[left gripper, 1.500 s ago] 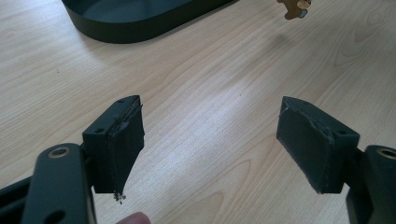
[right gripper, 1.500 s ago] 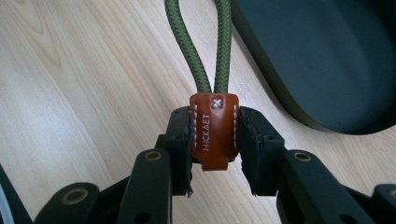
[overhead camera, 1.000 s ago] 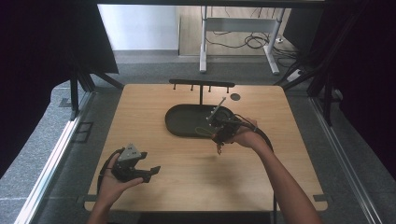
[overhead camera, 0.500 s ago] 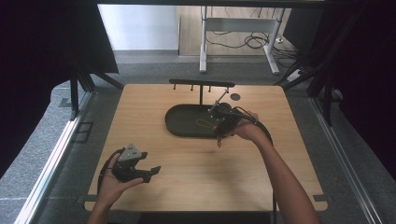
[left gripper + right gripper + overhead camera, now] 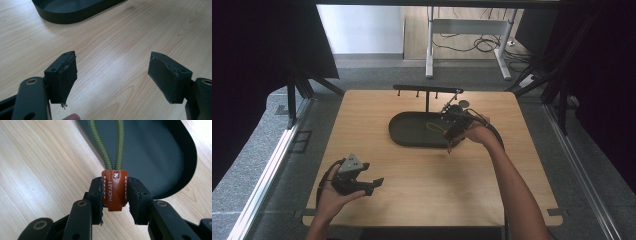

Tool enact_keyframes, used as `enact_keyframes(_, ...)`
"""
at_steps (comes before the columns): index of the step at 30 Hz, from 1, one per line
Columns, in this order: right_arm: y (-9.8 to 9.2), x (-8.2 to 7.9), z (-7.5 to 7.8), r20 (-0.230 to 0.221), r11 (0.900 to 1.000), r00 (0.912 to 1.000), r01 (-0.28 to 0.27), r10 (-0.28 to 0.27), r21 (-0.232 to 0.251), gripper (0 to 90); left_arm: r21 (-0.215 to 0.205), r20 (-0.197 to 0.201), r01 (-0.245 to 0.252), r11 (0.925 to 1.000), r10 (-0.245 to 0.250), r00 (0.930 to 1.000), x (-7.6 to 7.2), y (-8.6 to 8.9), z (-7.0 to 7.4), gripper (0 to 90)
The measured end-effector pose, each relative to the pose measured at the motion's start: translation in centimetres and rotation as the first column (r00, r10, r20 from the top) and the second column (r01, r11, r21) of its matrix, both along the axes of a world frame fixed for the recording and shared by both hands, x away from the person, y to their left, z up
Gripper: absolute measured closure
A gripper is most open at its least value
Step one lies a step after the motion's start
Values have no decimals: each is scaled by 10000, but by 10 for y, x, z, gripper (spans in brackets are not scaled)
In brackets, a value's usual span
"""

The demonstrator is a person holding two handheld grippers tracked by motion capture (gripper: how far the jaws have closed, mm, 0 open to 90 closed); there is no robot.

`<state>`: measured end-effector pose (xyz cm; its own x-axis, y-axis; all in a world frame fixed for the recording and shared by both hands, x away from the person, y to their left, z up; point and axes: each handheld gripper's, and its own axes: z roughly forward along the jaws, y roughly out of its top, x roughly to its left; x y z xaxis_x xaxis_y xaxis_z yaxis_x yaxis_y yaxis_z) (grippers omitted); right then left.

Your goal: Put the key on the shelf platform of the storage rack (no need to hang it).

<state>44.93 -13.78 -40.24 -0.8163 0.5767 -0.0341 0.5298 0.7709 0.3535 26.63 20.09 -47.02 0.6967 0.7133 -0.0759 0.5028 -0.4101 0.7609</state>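
Your brown leather tab (image 5: 114, 190), white-stitched and stamped HACKAET, sits upright between the right gripper's (image 5: 115, 200) jaws, pinched on both sides. Two strands of olive-green braided cord (image 5: 110, 143) run out of its top, up over the near rim of the dark oval tray (image 5: 185, 157) and across its floor.

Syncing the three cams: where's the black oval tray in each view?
High view: black oval tray at table centre, just left of the right gripper.
Left gripper view: top edge, left of centre, beyond the open jaws.
Right gripper view: upper right, behind the clamped leather tab.
Shared landmark: the tray's rim.
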Motion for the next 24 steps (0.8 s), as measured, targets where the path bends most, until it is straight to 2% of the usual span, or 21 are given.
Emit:
enact_keyframes(15, 13, 12, 10, 211, 9999, 9997, 91, -89, -114, 665, -119, 29, -30, 9999, 30, 10000, -1, 1, 1, 236)
enact_keyframes(24, 19, 26, 16, 329, 9998, 9994, 97, -92, -158, 665, -197, 95, -21, 9998, 23, 10000, -3, 2, 3, 236)
